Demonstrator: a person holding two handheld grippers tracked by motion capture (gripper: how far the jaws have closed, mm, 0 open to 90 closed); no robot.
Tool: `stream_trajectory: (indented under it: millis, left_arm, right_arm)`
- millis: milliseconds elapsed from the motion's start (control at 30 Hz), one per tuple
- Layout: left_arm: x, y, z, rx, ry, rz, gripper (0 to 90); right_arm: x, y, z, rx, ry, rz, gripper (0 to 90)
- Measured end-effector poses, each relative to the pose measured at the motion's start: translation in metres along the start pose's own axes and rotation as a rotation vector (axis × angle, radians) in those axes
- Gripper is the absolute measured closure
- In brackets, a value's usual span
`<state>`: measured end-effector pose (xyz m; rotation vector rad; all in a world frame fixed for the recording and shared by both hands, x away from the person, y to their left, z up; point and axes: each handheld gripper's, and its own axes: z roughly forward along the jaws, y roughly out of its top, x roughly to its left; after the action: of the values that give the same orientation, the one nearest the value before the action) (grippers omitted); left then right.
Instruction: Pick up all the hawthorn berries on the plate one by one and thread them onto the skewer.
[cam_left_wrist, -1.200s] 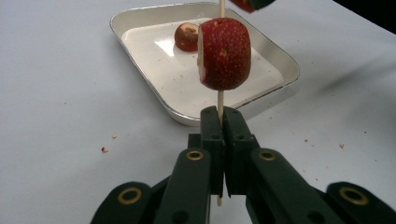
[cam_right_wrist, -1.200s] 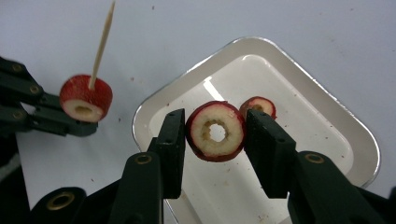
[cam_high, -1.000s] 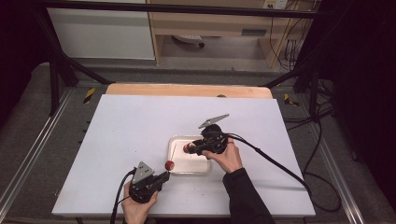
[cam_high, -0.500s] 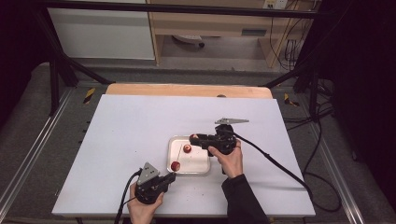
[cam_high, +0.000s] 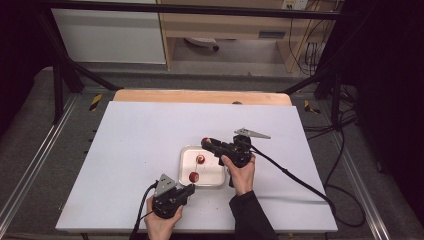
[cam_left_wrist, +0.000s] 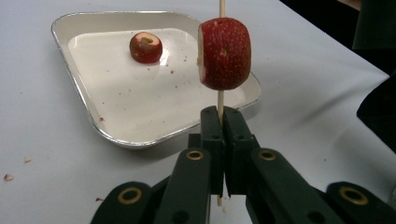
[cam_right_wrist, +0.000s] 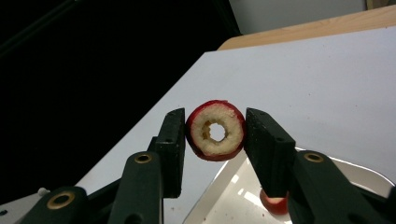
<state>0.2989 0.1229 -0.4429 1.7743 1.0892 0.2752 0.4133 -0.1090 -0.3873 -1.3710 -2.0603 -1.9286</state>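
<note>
Work in hand: you are threading cored hawthorn fruits onto a wooden skewer, candied-haw style.
Left gripper (cam_left_wrist: 223, 122): your jaws are pressed together on the skewer (cam_left_wrist: 220, 101), holding it upright in the middle of the left gripper view; in the high view this gripper (cam_high: 187, 189) sits at lower centre, just below the tray.
Done: one cored fruit on the skewer (cam_left_wrist: 224, 52) is already threaded, sitting a little above your jaws with the stick's tip poking out of its top.
Right gripper (cam_right_wrist: 215, 135): your jaws pinch a second cored fruit (cam_right_wrist: 215, 130) by its red sides, the bored hole facing the camera at frame centre; in the high view the gripper (cam_high: 207, 143) hovers at the tray's upper right.
Tray (cam_high: 216, 181): a small white tray at centre of the high view, with one loose fruit (cam_high: 200, 159) left lying in it.
Left to do: by my judgement, line the held fruit's hole up over the skewer tip and push it down, then fetch the loose one.
Progress: roughly a third, judging by three fruits seen.
</note>
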Motion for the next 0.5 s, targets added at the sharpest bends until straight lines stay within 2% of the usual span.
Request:
stream_trajectory:
  millis: [133,500]
  left_arm:
    - [-0.005,0.003,0.004,-0.005,0.003,-0.006,88.2]
    - [-0.011,0.006,0.014,-0.013,0.012,-0.066,88.3]
  right_arm:
    - [0.001,-0.003,0.002,-0.035,0.006,0.015,59.8]
    - [0.004,-0.005,0.001,-0.099,0.021,0.034,59.9]
